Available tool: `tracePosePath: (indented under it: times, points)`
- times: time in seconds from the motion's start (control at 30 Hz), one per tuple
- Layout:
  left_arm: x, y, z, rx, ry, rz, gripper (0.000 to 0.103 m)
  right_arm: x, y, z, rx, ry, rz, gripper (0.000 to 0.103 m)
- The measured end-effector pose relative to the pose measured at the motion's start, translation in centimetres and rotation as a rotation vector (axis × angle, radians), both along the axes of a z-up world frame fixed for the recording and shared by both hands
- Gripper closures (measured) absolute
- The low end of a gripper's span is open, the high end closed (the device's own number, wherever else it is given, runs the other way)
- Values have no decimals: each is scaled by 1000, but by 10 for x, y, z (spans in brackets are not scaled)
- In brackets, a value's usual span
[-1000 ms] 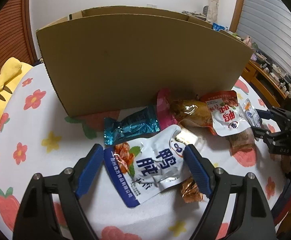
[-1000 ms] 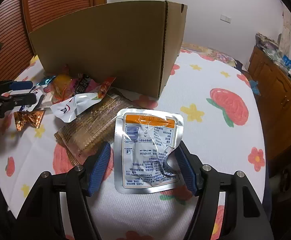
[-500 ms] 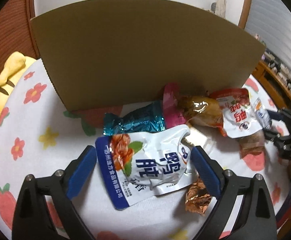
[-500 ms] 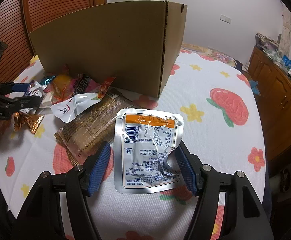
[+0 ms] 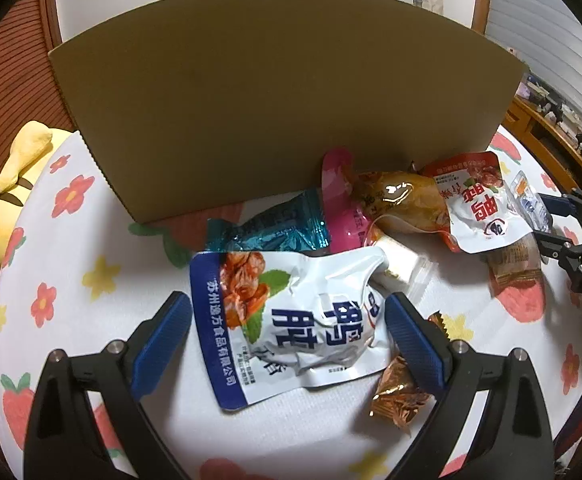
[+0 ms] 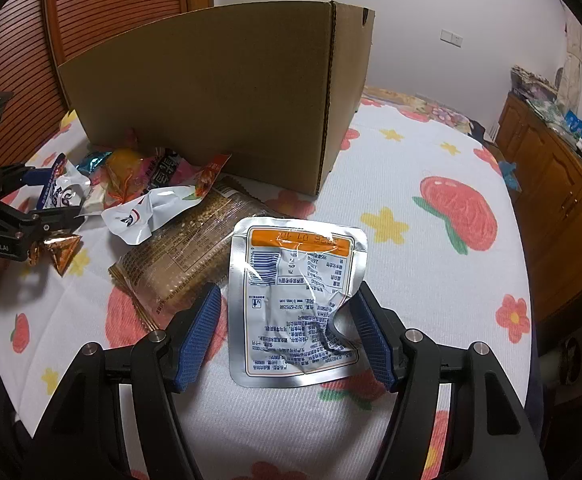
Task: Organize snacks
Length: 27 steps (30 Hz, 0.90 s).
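My left gripper [image 5: 287, 332] is open, its blue pads either side of a white and blue snack pouch [image 5: 291, 320] that lies on the tablecloth. My right gripper [image 6: 287, 336] is open around a silver pouch with an orange band [image 6: 297, 300], lying flat. A tall cardboard box [image 5: 275, 100] stands behind the snacks; it also shows in the right wrist view [image 6: 227, 96]. Other snacks lie by it: a teal wrapper [image 5: 267, 228], a pink packet [image 5: 341, 204], an amber pouch [image 5: 403, 200], a red and white pouch [image 5: 479, 208], a brown cracker pack [image 6: 195, 252].
A gold candy wrapper [image 5: 399, 392] lies by my left gripper's right finger. A yellow plush toy [image 5: 15, 184] sits at the table's left edge. A wooden cabinet [image 6: 555, 184] stands to the right of the table. The left gripper shows in the right wrist view [image 6: 47, 208].
My left gripper has moved forward and lower over the white and blue pouch, so the box looms larger. My right gripper and the silver pouch have not moved.
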State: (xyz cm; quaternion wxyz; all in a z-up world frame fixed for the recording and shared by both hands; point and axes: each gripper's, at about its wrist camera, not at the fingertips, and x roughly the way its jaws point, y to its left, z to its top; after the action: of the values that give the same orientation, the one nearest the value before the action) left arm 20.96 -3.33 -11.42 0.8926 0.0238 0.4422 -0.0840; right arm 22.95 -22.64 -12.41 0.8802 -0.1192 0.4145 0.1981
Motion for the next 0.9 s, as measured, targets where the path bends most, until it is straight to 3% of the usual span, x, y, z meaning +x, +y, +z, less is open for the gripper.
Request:
tracePosePath:
  times: [0.13, 0.23, 0.3, 0.9]
  points:
    - [-8, 12, 4, -7, -11, -12, 22, 0, 0, 0, 0, 0, 0, 35]
    - [-11, 13, 6, -19, -12, -24, 25, 0, 0, 0, 0, -1, 0, 35]
    - [-15, 14, 7, -25, -16, -27, 36, 0, 0, 0, 0, -1, 0, 35]
    - [-58, 44, 33, -102, -114, -20, 38, -1, 1, 1, -2, 0, -13, 37]
